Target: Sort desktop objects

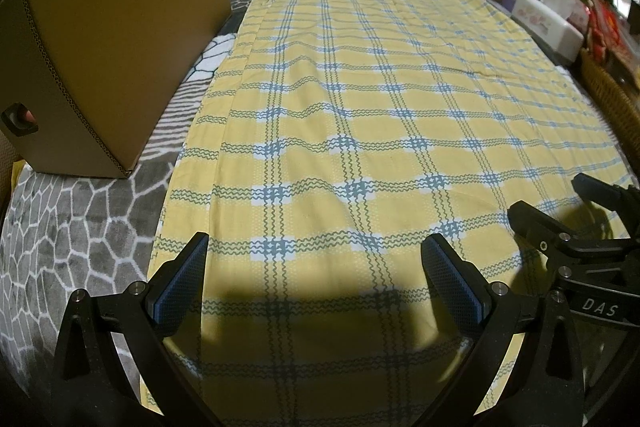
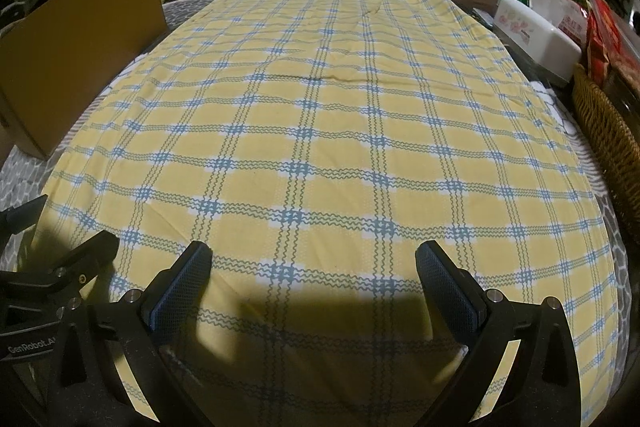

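Two grippers, left gripper (image 1: 314,281) and right gripper (image 2: 314,285), jaws spread, empty, low over near edge of yellow plaid cloth (image 1: 360,131) on desk. No loose objects visible. Farther left: cardboard box (image 1: 112,59), likely light, stiff; grip top rim.

- Cardboard box (image 1: 120,39): its left side is cut off by the frame edge; contents hidden behind its walls.
- Wicker basket (image 2: 608,131): cut off at the right edge.
- Red packages (image 2: 604,23) at far right: printed text too small to read.
- Table: surface hidden under the yellow plaid cloth (image 2: 320,131) and grey patterned mat (image 1: 80,227).
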The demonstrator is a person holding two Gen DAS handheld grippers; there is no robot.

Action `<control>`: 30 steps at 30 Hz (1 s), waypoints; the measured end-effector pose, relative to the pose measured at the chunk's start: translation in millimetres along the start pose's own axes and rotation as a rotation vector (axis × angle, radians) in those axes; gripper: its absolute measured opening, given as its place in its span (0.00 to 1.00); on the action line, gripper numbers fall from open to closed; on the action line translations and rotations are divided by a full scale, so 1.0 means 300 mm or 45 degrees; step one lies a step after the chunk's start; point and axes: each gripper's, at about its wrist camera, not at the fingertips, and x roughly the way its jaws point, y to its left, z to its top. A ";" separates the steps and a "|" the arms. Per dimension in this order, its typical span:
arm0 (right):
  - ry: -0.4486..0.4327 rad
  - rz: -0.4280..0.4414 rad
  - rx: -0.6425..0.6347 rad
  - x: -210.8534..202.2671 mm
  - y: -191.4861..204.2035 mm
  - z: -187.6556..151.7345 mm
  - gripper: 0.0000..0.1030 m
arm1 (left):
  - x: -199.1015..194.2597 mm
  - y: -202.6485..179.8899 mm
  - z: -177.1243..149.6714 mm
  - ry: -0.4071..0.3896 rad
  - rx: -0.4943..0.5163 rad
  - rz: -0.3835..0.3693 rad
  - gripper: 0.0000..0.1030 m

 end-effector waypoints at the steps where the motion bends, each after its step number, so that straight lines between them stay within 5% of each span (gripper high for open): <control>1: 0.000 0.000 0.000 0.000 0.000 0.000 1.00 | 0.000 0.000 0.000 0.000 0.000 0.000 1.00; 30: 0.000 -0.004 -0.004 0.001 0.003 0.001 1.00 | 0.001 0.001 0.000 0.000 0.000 0.000 1.00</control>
